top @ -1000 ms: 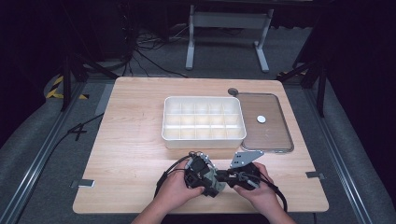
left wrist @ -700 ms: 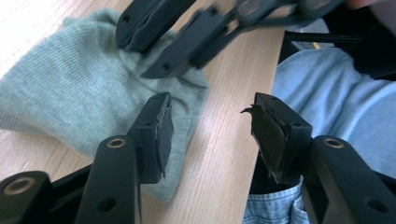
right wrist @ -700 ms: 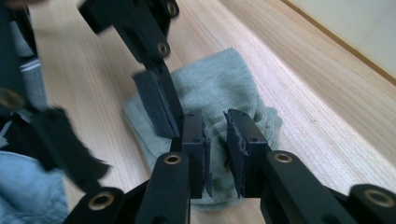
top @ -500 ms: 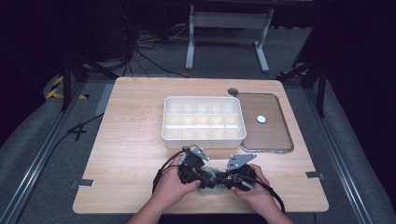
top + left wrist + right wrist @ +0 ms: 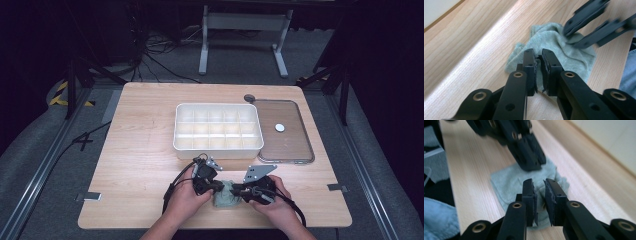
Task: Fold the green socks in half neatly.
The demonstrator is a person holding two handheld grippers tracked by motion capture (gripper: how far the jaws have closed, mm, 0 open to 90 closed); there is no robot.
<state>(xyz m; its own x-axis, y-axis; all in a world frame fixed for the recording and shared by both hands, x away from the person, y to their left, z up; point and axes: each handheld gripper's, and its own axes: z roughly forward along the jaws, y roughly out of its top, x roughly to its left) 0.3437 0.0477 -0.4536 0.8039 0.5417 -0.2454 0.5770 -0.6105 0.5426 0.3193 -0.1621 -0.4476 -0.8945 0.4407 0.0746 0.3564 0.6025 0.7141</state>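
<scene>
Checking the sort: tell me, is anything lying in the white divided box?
No: in the high view every compartment of the white divided box looks bare.

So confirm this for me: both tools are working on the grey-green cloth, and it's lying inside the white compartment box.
Not inside the box. The high view shows the grey-green cloth on the bare wooden table, in front of the white compartment box. The left tool and right tool are both at it.
</scene>
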